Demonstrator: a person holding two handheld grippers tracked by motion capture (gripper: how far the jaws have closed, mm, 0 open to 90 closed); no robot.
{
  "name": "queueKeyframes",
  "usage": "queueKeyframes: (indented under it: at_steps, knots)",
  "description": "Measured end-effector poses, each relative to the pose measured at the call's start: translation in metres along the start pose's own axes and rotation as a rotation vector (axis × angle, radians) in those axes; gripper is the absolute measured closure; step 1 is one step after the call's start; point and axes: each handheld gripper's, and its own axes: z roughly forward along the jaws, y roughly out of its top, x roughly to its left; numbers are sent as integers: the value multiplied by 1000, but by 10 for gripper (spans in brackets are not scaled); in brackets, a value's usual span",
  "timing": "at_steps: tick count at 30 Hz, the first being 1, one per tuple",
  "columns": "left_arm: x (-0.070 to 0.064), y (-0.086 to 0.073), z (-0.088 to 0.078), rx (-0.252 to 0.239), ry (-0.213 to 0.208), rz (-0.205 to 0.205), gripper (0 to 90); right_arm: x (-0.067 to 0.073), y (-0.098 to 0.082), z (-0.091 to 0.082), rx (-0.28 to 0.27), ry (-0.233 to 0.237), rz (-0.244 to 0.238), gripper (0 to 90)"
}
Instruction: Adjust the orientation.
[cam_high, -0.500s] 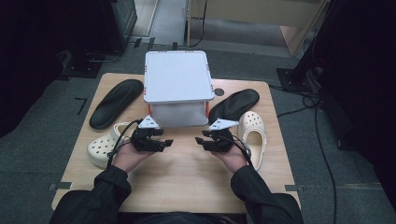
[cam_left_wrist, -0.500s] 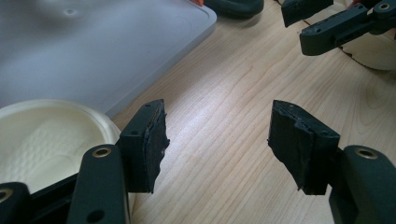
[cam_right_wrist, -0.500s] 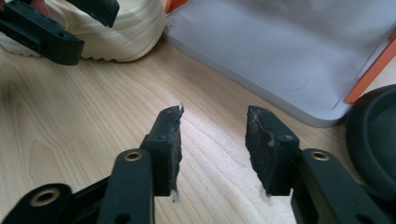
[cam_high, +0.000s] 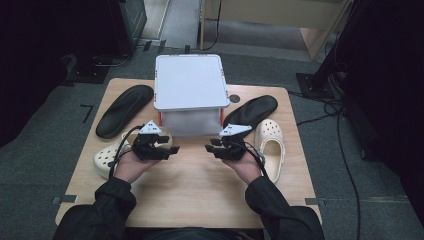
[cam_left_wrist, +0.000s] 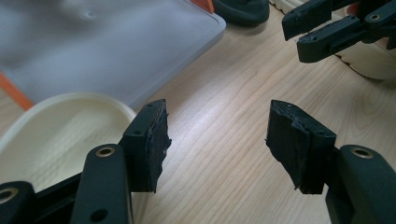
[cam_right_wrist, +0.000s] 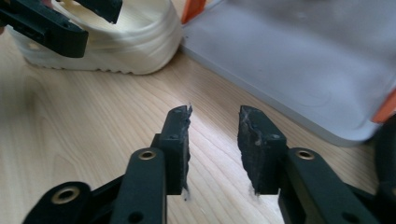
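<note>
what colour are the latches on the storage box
Orange. The latches on the grey-lidded storage box show best in the right gripper view.

Left clog (cam_high: 107, 159) — half hidden behind hand (cam_high: 131, 166)

Cream clog (cam_high: 107, 159) upright at table's left edge, matching clog (cam_high: 270, 143) upright at right edge

1. The high view is soft and low in detail; the pale wooden table (cam_high: 200, 190) is evenly lit from above, while the floor and edges around it sink into darkness.
2. The white lidded plastic box (cam_high: 189, 82) looks slightly washed out.
3. Both gripper views blur everything distant; a bright sheen crosses the wood.
</note>
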Motion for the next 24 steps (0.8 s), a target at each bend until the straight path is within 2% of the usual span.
queueKeyframes:
  at_steps: [5, 8, 11, 14, 18, 20, 21, 24]
  knots:
    - [6, -2, -9, 7, 7, -18, 392, 5, 8, 3, -7, 27, 1, 717]
    - [9, -3, -15, -2, 12, -29, 395, 7, 11, 8, 10, 20, -19, 756]
    - [11, -4, -20, -9, 15, -41, 402, 8, 16, 14, 18, 40, -14, 788]
    - [14, -4, -24, -9, 21, -42, 405, 11, 20, 19, 11, 43, -33, 806]
    - [20, -5, -32, -12, 35, -55, 413, 18, 30, 34, 12, 68, -78, 867]
    - [22, -5, -34, -15, 38, -59, 428, 20, 32, 38, 13, 72, -79, 875]
    - [24, -5, -36, -22, 38, -64, 430, 22, 37, 47, 13, 86, -75, 878]
    - [29, -6, -41, -27, 47, -74, 432, 26, 44, 57, 18, 98, -84, 882]
